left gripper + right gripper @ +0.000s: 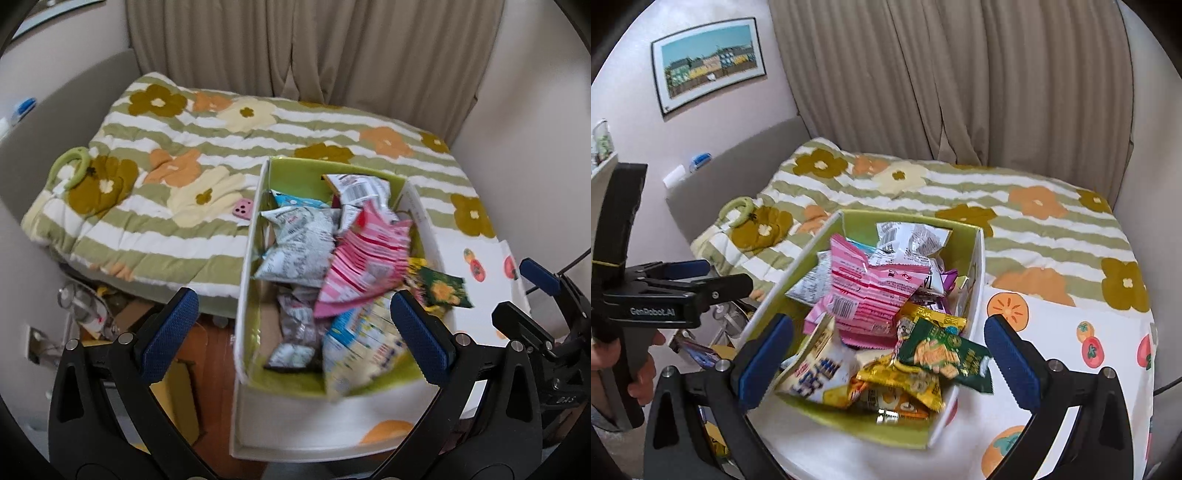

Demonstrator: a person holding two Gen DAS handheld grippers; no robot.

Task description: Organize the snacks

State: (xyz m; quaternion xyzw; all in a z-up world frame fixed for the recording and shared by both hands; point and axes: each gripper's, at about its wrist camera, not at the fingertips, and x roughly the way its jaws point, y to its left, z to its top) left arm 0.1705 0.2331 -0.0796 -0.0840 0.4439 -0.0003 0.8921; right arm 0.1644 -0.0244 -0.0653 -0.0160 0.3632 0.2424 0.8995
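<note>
Snack box (975,258) is set on a floral-quilted bed (1034,229), beige curtains (960,74) behind. Left gripper (295,328) and right gripper (888,354) are held wide open, empty.

open quilt (229,140) left of box (246,258)

Snack packets (871,295) lie heaped in the open box (975,258) at frame centre. The box rests on a tablecloth (1052,332) – quilt (1015,221) behind it, curtain (942,74) further back. Framed picture (709,62) – upper left.
</note>
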